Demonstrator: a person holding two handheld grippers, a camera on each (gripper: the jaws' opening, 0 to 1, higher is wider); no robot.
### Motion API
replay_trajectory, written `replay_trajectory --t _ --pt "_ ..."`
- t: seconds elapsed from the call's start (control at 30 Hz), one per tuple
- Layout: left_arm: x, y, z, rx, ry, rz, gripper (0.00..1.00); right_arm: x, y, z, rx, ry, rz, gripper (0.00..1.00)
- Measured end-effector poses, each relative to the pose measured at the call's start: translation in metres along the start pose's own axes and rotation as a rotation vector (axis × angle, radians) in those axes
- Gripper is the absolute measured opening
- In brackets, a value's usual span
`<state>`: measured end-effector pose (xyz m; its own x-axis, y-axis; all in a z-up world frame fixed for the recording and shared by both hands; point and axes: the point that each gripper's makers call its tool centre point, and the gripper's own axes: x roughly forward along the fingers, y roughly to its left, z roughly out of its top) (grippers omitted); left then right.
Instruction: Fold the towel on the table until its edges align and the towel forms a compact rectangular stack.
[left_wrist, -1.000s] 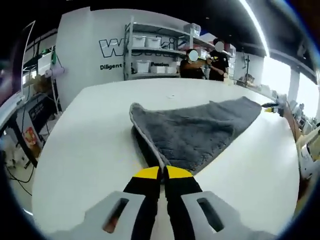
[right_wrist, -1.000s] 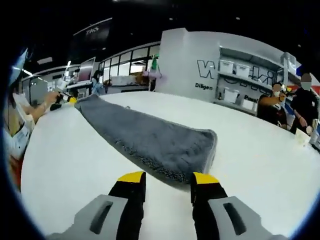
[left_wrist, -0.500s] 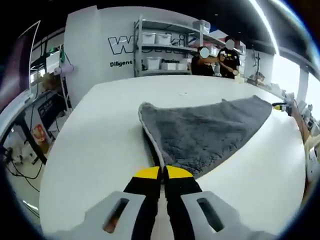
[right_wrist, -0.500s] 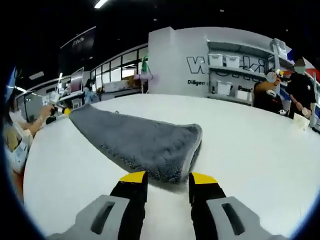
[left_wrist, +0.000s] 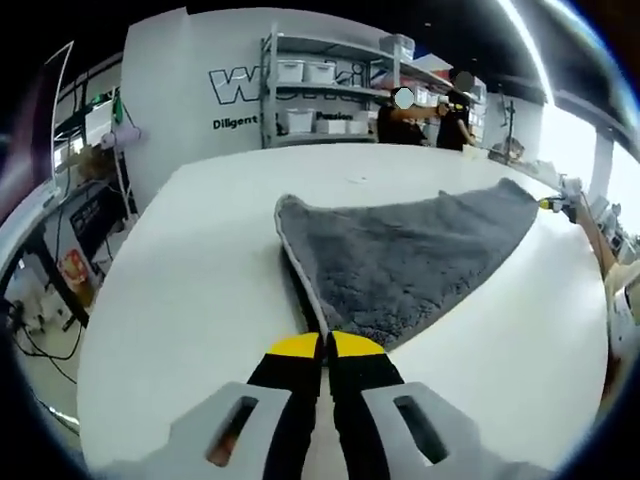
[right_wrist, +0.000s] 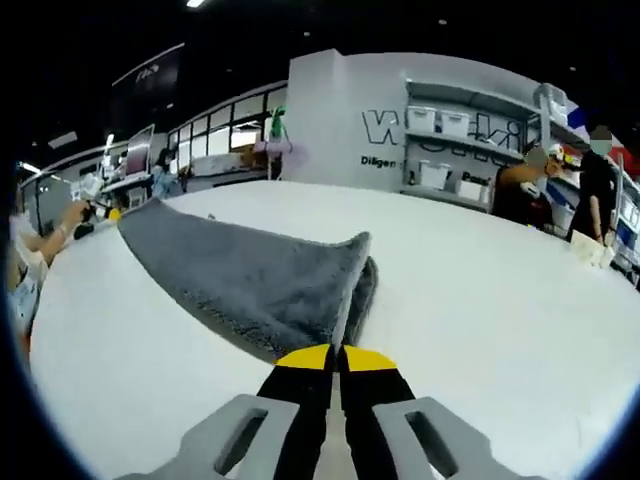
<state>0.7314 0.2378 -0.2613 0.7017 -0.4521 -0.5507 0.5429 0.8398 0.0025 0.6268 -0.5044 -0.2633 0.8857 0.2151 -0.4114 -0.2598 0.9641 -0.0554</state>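
Here, one white table carries one grey towel, folded over on itself and spread flat across the tabletop; in the right gripper view the same table and towel appear from the opposite end; behind the table stand a white wall with dark lettering, one metal shelf rack holding white bins, and two people beside the rack; the left gripper has its yellow-tipped jaws clenched together on the towel's near edge, the pale hem running straight into the tips; the right gripper likewise has its jaws pressed together, pinching the towel's raised corner, where the fabric lifts into a ridge above the lower layer.
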Motion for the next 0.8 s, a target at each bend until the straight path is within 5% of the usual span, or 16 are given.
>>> replay_trajectory --t 0.07,0.37,0.63,0.8 --pt "0.001 -0.013 -0.001 -0.001 0.0 -0.04 0.02 -0.004 -0.003 0.004 0.088 -0.06 0.02 0.0" --pt "0.001 -0.032 -0.003 0.06 0.026 -0.071 0.02 -0.007 -0.015 -0.001 0.038 -0.022 -0.055 0.0" --pt "-0.002 -0.079 -0.006 0.073 0.018 -0.212 0.02 -0.022 -0.06 -0.017 0.012 0.07 -0.241 0.0" --pt "-0.001 -0.115 -0.007 0.126 0.034 -0.298 0.02 -0.034 -0.085 -0.022 -0.137 0.193 -0.394 0.0"
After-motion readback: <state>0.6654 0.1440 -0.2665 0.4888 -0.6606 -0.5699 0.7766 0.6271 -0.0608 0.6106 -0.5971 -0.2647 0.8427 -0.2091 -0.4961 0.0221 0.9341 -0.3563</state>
